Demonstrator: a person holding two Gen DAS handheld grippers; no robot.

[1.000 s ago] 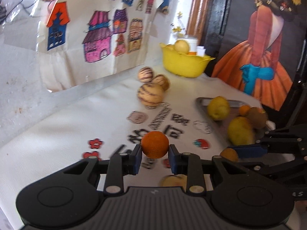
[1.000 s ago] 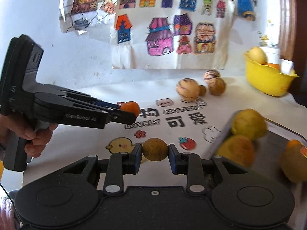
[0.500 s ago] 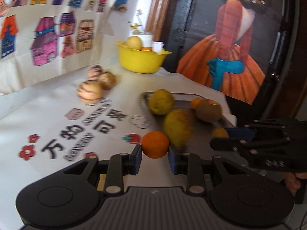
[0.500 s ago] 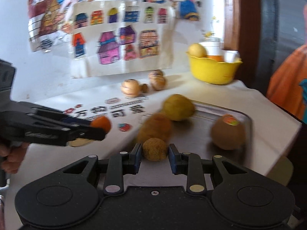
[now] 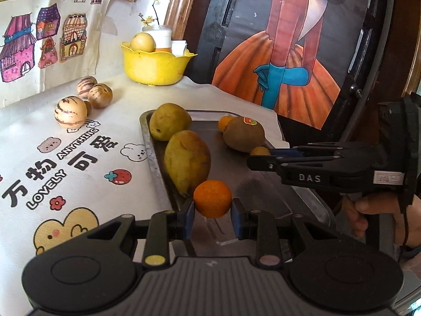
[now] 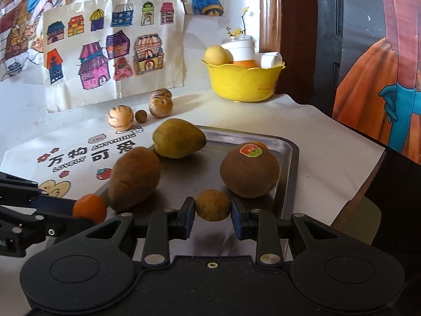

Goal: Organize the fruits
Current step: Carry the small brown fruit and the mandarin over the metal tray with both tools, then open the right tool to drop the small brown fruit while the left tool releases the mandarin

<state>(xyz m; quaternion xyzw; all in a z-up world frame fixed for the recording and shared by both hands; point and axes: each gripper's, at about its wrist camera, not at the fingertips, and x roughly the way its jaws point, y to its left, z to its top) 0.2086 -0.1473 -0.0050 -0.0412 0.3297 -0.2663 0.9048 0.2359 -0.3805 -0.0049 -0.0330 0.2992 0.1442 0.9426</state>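
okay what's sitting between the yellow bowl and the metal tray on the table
Nothing: between the yellow scalloped plastic bowl and the grey metal tray, the right wrist view shows only bare white tablecloth.

The left gripper [image 5: 212, 220] points forward and downward, its blue pads [image 5: 188, 217] pressed against a small orange fruit [image 5: 212, 198]. Beside it, the right gripper [image 6: 212, 217] tilts the same way, clamped on a small brown fruit [image 6: 212, 205]. A hand [image 5: 379, 218] grips the right gripper's handle.
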